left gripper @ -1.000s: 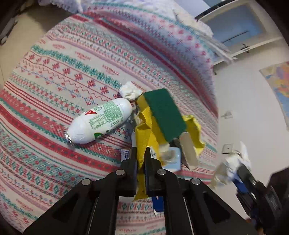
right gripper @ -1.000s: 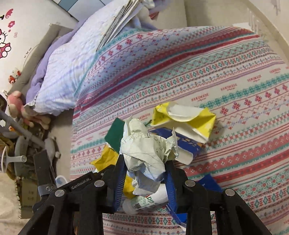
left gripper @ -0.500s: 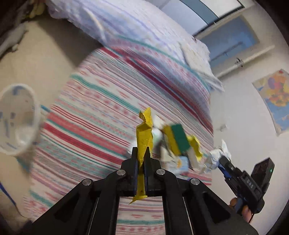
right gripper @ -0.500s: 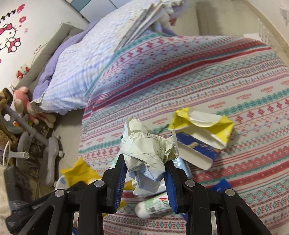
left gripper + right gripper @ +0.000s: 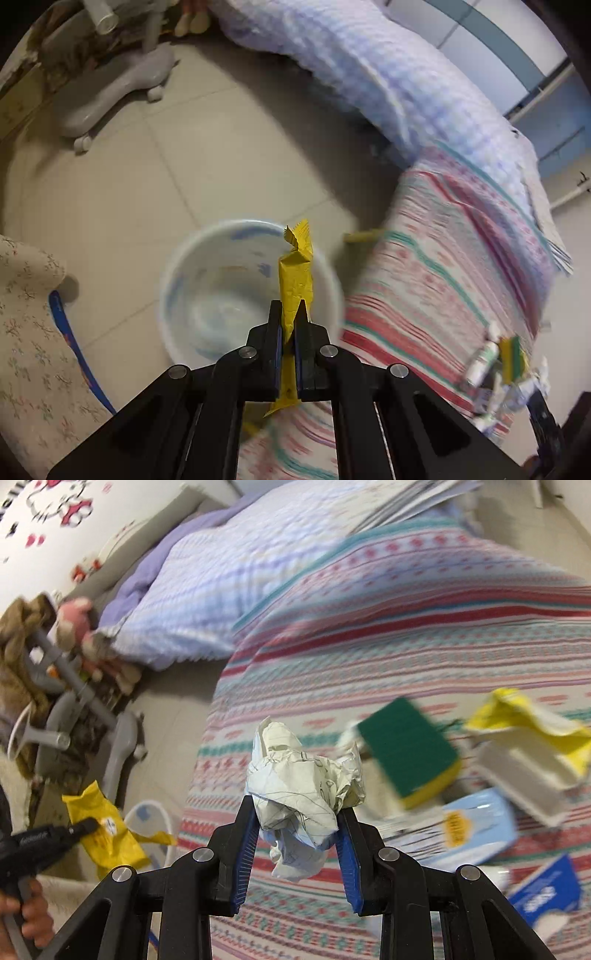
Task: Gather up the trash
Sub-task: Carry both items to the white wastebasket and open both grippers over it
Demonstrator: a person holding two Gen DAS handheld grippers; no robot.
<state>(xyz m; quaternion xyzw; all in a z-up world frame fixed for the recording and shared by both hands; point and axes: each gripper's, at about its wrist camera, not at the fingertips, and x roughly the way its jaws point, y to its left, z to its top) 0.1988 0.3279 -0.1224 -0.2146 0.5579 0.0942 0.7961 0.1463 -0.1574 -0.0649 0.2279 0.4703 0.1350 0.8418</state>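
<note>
Your left gripper, clamped on the yellow wrapper, hangs over the white bin, rim at 10 o'clock. Right gripper, clamped on crumpled paper, is farther off over the bed.

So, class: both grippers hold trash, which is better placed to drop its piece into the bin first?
Left: the left gripper holds the yellow wrapper over the white plastic bin.
</note>
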